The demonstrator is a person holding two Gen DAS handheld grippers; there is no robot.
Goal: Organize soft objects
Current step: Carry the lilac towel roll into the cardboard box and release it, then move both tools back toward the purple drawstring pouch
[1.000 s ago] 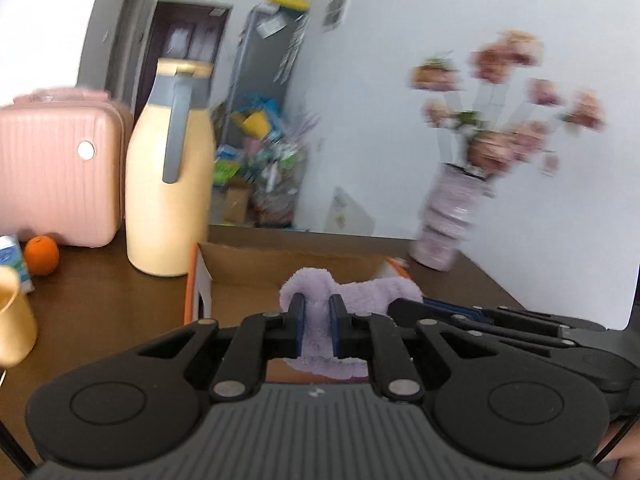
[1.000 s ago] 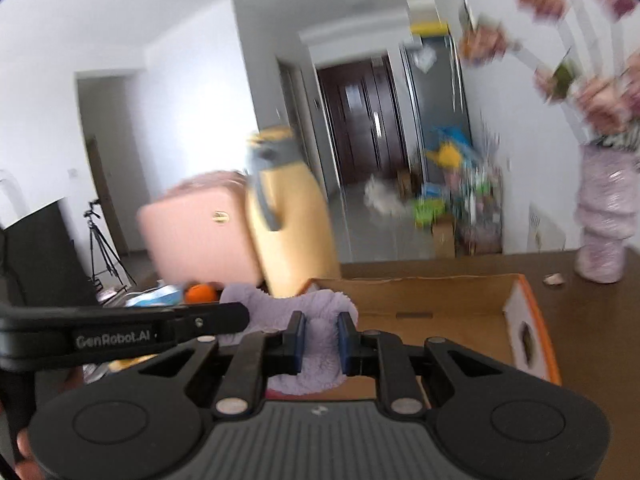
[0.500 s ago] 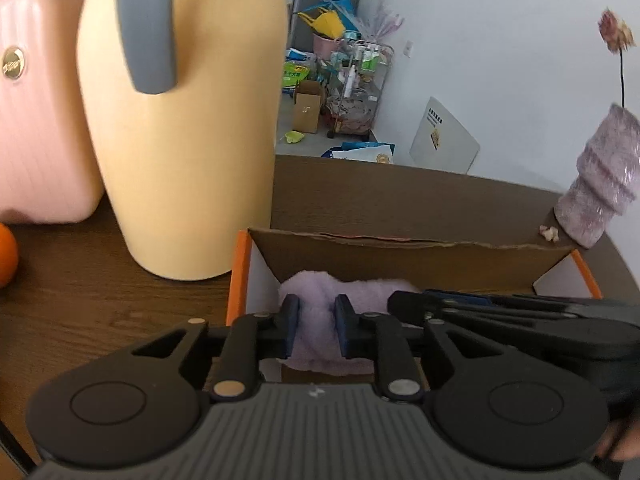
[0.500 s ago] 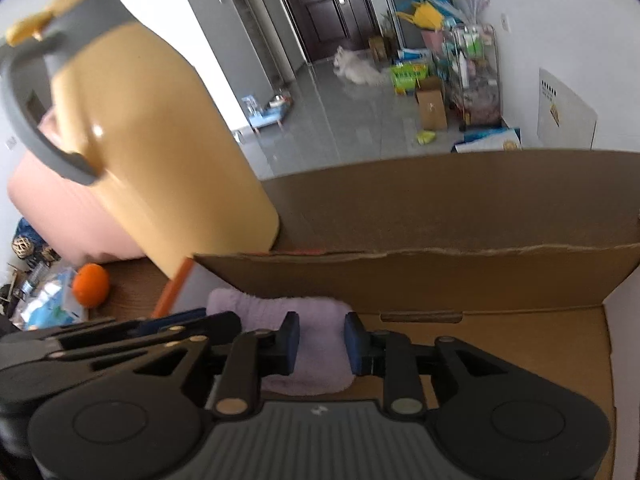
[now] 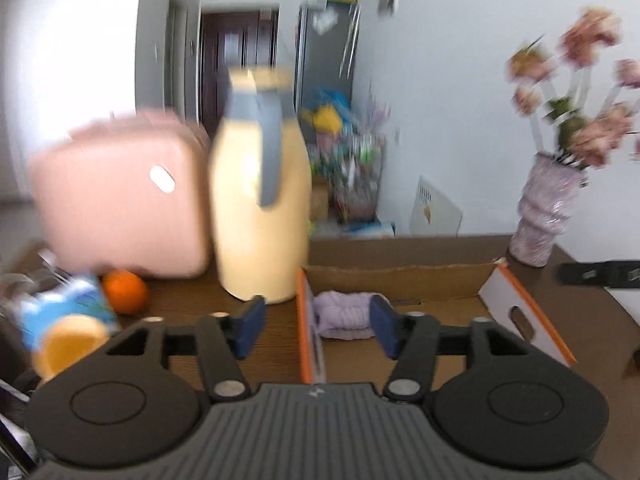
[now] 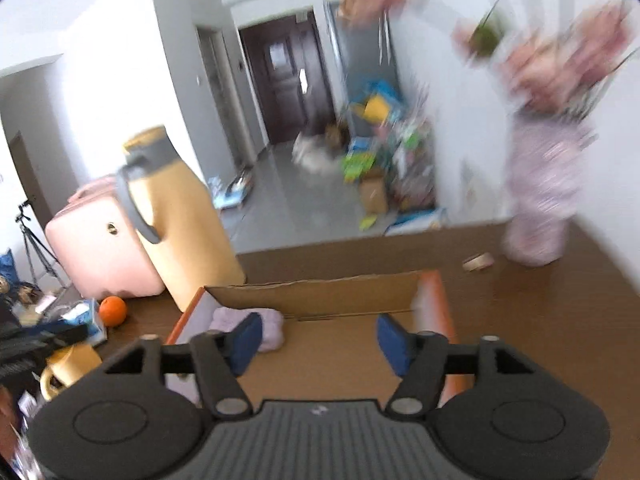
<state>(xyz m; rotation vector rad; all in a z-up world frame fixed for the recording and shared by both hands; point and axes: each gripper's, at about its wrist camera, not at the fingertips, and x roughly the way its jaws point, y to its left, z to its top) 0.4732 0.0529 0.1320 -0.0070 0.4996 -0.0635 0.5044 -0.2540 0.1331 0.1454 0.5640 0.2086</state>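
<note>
We see our left gripper spread wide, jaws just opened, nothing pinched, our right gripper likewise spread and empty, lilac fluffy cloth lying folded in the cardboard box at its left end, centre frame, yellow jug beside it.

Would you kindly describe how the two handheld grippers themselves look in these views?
The left gripper and right gripper look alike: a ribbed dark grey body, black linkage arms with round silver pivot pins, two large black discs, blue finger pads. No cables or sleeves show.
</note>
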